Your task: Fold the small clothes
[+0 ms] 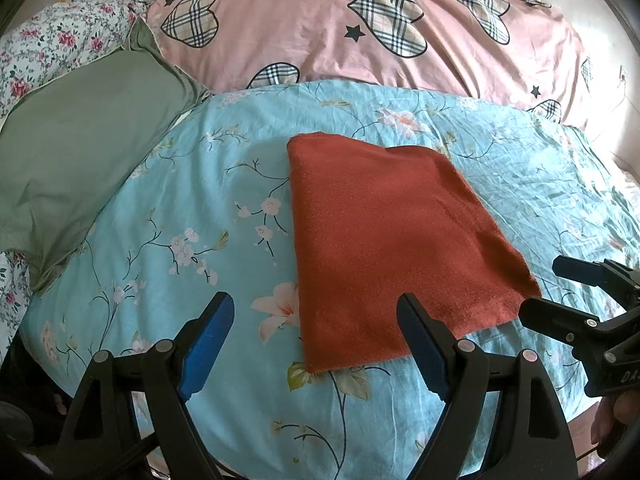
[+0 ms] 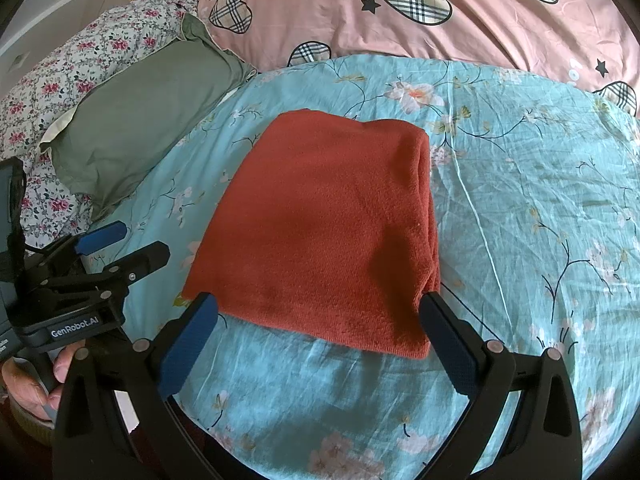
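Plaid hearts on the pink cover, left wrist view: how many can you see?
5: three big ones in a row across the pink cover, two partly hidden behind the blue sheet, at middle and right. More may be hidden.

Soft, even daylight fills both views, brightest toward the upper right of the left wrist frame, where the pale wall washes out. Shadows are faint: a soft dark band lies under the near edge of the folded rust-red terry cloth (image 2: 324,232) on the light blue floral bed sheet (image 2: 520,200). Colours are clear and the centre is sharp. Fisheye distortion bows the bed outward, and the frame corners fall into black vignette with slight blur.
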`<state>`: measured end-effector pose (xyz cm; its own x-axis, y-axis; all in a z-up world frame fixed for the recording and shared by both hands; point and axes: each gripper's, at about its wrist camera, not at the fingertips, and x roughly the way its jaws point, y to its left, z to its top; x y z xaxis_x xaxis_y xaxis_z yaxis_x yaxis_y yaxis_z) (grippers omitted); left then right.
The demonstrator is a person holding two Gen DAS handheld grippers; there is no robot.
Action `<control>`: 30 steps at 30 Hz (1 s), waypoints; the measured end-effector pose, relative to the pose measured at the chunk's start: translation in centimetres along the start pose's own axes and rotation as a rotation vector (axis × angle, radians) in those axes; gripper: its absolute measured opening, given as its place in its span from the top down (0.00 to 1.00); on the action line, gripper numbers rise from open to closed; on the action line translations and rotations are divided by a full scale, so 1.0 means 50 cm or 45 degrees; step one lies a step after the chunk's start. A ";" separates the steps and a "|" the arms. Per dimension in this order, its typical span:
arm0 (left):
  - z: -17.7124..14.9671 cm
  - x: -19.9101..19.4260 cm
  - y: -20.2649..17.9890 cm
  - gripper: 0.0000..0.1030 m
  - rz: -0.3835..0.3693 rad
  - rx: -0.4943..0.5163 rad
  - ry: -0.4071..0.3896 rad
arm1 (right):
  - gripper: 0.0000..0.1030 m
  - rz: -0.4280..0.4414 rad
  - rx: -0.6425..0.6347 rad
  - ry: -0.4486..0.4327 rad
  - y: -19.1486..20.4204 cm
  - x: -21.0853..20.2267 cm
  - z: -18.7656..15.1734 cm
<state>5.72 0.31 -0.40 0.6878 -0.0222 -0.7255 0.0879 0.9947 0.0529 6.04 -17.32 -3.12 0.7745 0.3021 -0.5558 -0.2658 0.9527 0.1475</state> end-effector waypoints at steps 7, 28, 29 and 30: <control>0.000 -0.001 0.000 0.19 -0.004 -0.002 0.000 | 0.02 -0.003 0.001 -0.001 -0.002 -0.004 0.000; 0.001 -0.003 -0.004 0.18 -0.010 0.006 0.003 | 0.02 0.001 0.003 -0.006 -0.007 -0.009 0.006; 0.003 -0.001 -0.003 0.18 -0.011 0.009 0.004 | 0.02 0.001 0.003 -0.006 -0.006 -0.010 0.006; 0.004 -0.002 -0.003 0.18 -0.012 0.011 0.003 | 0.02 0.002 0.002 -0.007 -0.007 -0.010 0.006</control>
<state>5.79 0.12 -0.22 0.6850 -0.0314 -0.7279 0.1004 0.9936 0.0517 5.94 -17.77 -2.65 0.7771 0.3035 -0.5514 -0.2658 0.9524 0.1496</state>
